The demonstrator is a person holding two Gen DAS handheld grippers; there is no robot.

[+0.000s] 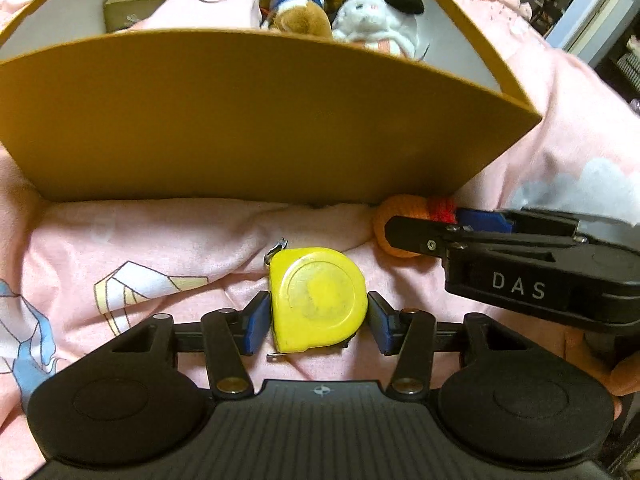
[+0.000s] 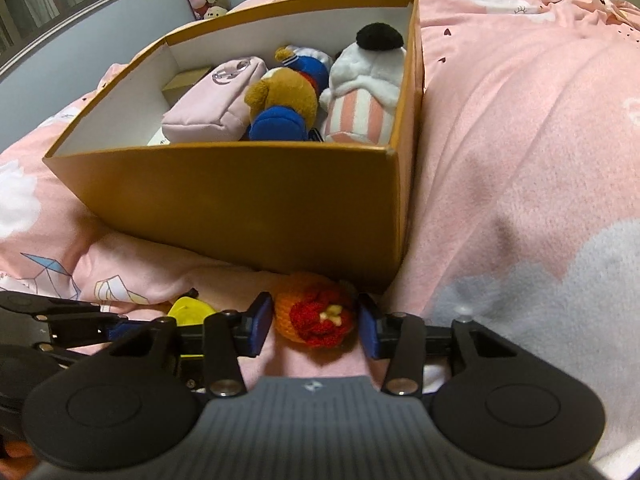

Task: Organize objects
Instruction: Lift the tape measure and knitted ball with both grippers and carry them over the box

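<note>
**Two claws, two strays beside the box**

Two items lie on the pink bed cover in front of the mustard box (image 2: 248, 200), which already holds plush toys and a pink pouch (image 2: 212, 104). The left claw (image 1: 318, 320) straddles a yellow tape measure (image 1: 318, 304), pads apart, a gap showing on either side. The right claw (image 2: 314, 320) brackets an orange crocheted ball (image 2: 316, 312), likewise not visibly pressing. Both seem poised to close, apparently to lift the pair into the box.
</note>
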